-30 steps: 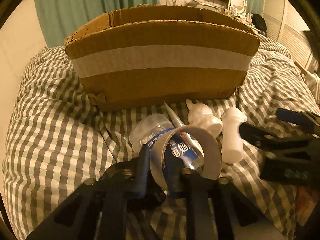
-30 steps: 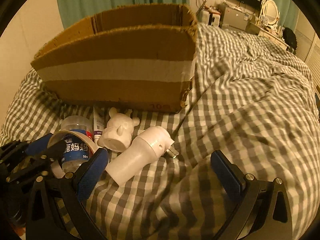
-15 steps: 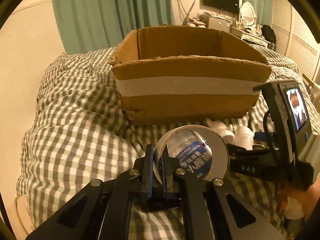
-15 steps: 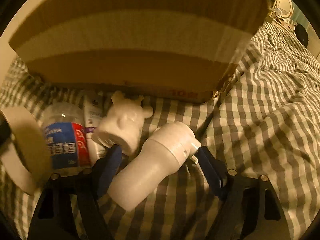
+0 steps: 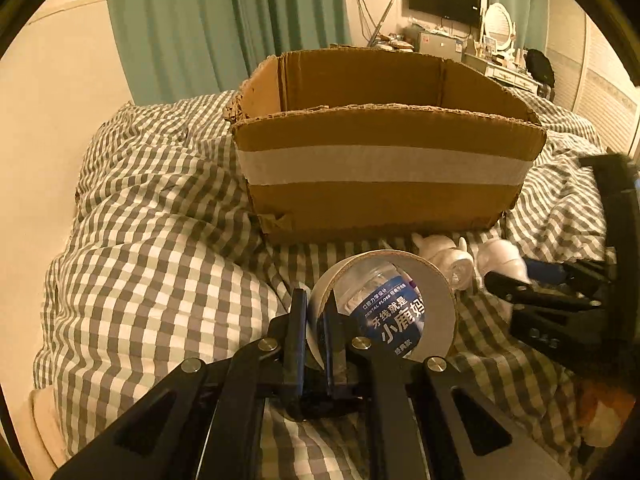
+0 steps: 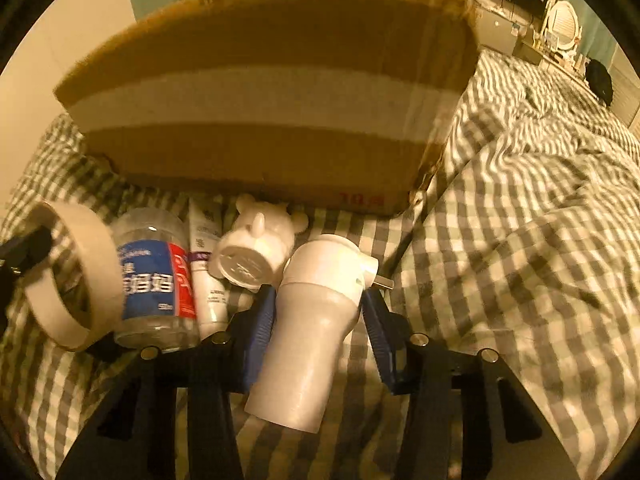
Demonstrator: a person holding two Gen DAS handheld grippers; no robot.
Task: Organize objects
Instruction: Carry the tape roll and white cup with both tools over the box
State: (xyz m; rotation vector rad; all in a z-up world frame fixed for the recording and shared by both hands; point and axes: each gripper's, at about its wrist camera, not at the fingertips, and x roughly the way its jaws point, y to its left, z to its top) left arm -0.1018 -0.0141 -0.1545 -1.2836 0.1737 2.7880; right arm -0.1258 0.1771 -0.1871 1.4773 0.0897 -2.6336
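Note:
My left gripper (image 5: 316, 304) is shut on the wall of a beige tape roll (image 5: 434, 280), held above the checked duvet. A clear bottle with a blue label (image 6: 154, 276) shows through the roll. The right gripper (image 6: 320, 316) is closing on a white plug-in device (image 6: 316, 340), and its blue pads (image 6: 260, 320) touch both sides of it. Beside the device lie a white animal figurine (image 6: 256, 248) and a white tube (image 6: 206, 264). The open cardboard box (image 5: 380, 168) stands just behind them; what lies on its floor is hidden. The right gripper (image 5: 520, 274) also shows at the left wrist view's right edge.
The checked duvet (image 5: 160, 260) bulges up left of the box. Rumpled duvet (image 6: 520, 220) spreads out to the right. Green curtains (image 5: 224, 28) and a bare wall stand behind, with a dresser, mirror and screen at the far right.
The left gripper lifted the tape roll and drew back from the box. The right gripper moved in over the white device and its wide jaws narrowed around it.

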